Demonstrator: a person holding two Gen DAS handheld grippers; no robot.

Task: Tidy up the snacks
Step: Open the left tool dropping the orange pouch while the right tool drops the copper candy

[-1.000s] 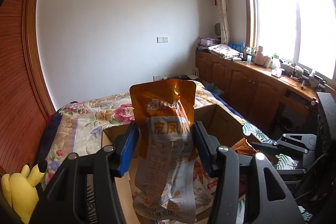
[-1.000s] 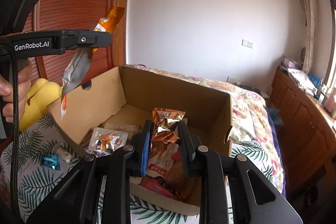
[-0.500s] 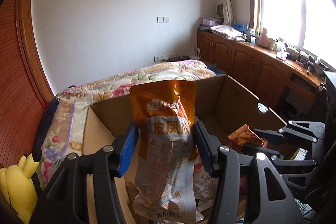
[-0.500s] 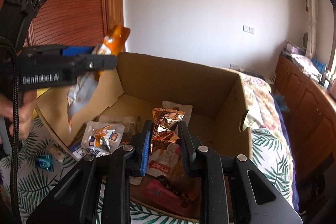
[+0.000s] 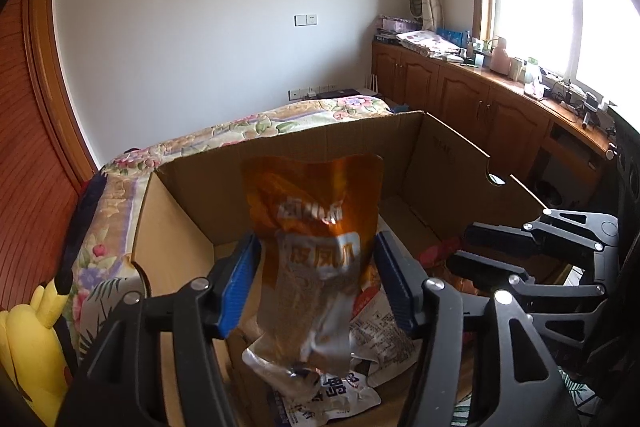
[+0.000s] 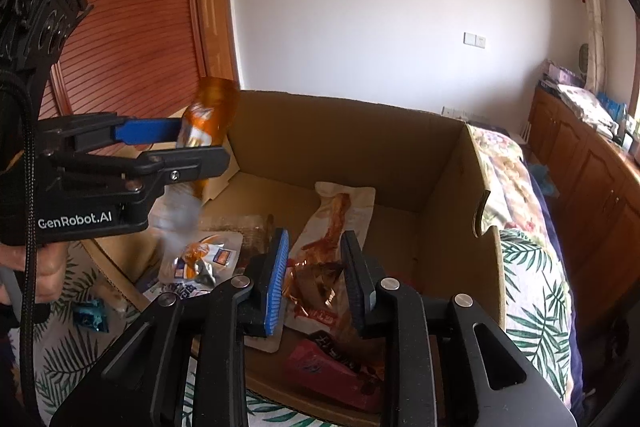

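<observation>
Left gripper [image 5: 316,267] jaws opening, blue pads spread apart over the left part of the cardboard box [image 5: 280,155]. Orange-and-clear pouch [image 5: 316,251] sits between the pads, blurred, gaps visible on both sides, so pads not pressing it. In the right wrist view same pouch [image 6: 206,123] sticks up past the left gripper [image 6: 192,143], lower clear end smeared below the fingers, above the box's left wall. Person's hand [image 6: 36,271] grips that tool's handle at far left.

Box floor: a clear packet with orange contents [image 6: 202,261] at left, long pale pouch [image 6: 340,223] in the middle, red packet [image 6: 332,371] near front. Small blue wrapper [image 6: 90,313] lies outside the box on the leaf-print cover [image 6: 532,291].

Right gripper [image 6: 314,279] jaws opening slightly; crinkled brown foil packet [image 6: 312,279] between the pads, gap on the right side, contact on left unclear. It hangs inside the box, low over the packets.
</observation>
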